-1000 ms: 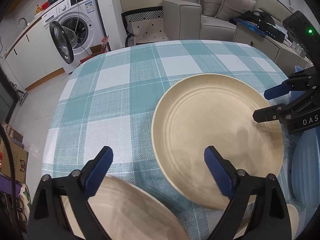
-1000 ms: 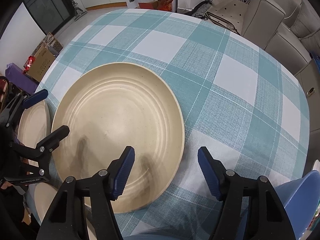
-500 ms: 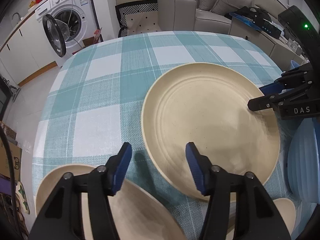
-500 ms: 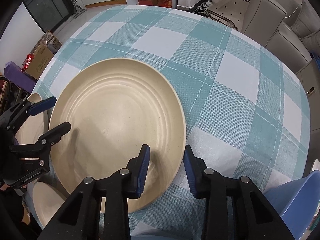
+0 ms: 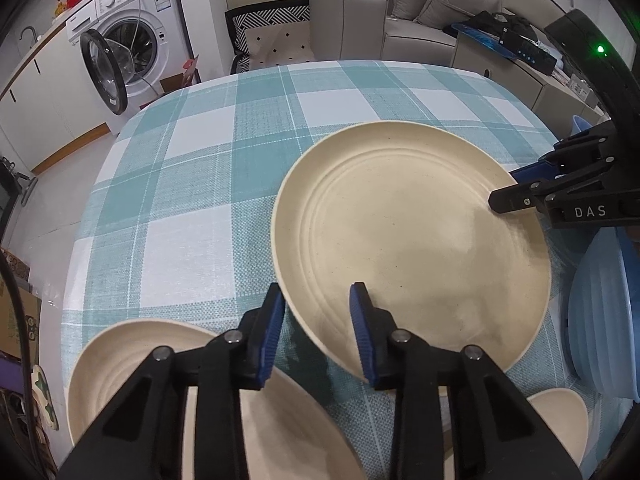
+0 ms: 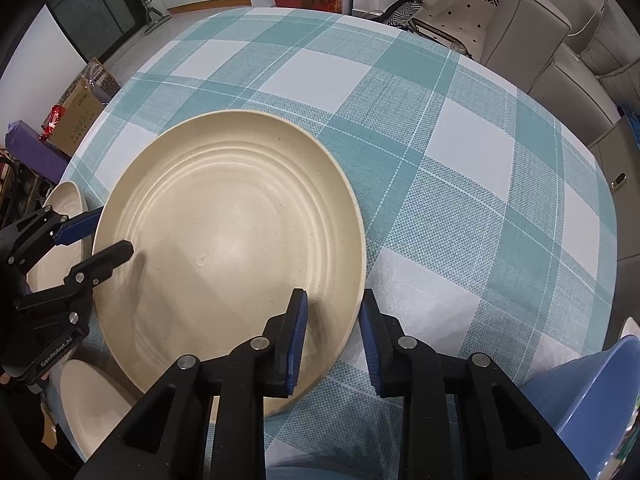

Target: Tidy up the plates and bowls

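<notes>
While the teal-checked tablecloth [image 6: 460,184] is spreading beneath everything, the large beige plate [image 6: 224,248] is lying flat at its near middle. The left gripper [image 5: 318,320] and right gripper [image 6: 332,324] are each straddling opposite rim edges, fingers narrowly parted, not yet pinching.

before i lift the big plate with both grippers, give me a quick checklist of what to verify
1. Left gripper straddles the rim of the big beige plate: ok, one finger over the plate, one over the cloth.
2. Right gripper straddles the opposite rim: ok.
3. Jaws actually clamped on the rim: not ok, a gap shows on both sides, no contact visible.
4. Plate lies flat on the checked tablecloth: ok, as far as both views show.
5. Nothing on the plate: ok, its surface is bare.
6. Clearance from neighbours: cannot tell, the smaller beige dish and the blue dish sit near its edge.
</notes>
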### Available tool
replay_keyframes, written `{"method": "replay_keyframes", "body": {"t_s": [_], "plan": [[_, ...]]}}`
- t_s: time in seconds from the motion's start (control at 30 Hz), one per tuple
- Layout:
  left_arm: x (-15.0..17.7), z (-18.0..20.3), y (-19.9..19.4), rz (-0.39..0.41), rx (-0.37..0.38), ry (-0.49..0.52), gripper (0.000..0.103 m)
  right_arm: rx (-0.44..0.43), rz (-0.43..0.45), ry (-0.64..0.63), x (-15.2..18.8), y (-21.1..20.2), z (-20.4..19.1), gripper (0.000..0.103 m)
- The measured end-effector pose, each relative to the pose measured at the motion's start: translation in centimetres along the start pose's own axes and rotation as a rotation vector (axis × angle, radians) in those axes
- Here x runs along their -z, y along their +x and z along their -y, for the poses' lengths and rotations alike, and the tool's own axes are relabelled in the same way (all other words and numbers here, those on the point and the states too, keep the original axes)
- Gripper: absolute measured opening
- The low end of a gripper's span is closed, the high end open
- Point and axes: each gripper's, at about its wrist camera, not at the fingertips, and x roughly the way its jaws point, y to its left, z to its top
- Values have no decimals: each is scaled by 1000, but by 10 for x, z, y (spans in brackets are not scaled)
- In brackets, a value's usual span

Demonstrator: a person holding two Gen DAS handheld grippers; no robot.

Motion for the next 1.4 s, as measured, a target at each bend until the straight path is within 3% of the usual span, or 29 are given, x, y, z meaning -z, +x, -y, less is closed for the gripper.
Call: {"method": "replay_keyframes", "body": {"t_s": [0.2, 1.4], "plan": [[0, -3, -1, -3, 2, -9, 26, 16, 2, 1, 1, 0, 1, 17], [-1, -12, -44, 77, 0, -34, 26, -30, 43, 32, 6, -39, -6, 15]]}}
